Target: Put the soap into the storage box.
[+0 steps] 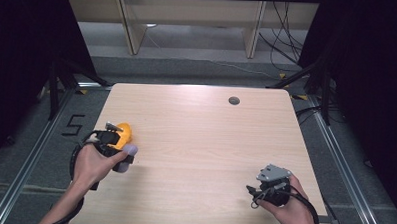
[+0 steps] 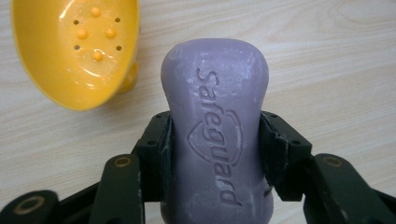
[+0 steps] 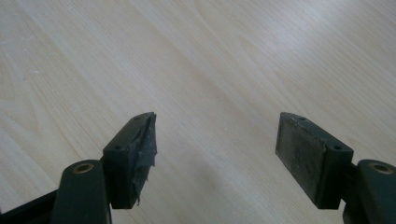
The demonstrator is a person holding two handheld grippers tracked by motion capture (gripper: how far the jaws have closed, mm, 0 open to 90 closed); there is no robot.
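The left gripper (image 2: 215, 154) has its jaws clamped on a purple bar of Safeguard soap (image 2: 217, 126), the two pads pressing the bar's long sides about halfway along, so that the embossed brand name faces up and the rounded far end sticks out past the jaws. In the left gripper view the yellow soap dish (image 2: 77, 49) lies just beside that far end, up and to the left of it, apart from the bar; its bowl is tipped toward the camera, showing raised nubs and small drain holes.

In the high view the soap (image 1: 129, 149) sits just right of the soap dish (image 1: 124, 133), near the left edge of the pale wooden surface (image 1: 200, 142), with the person's left hand (image 1: 92, 164) around the left gripper (image 1: 116, 145).

The right gripper (image 3: 215, 149) holds nothing: its jaws stand wide apart over bare wood. In the high view the right gripper (image 1: 273, 182) sits far across the surface from the soap dish, near the front right corner, in the person's right hand (image 1: 290, 210).
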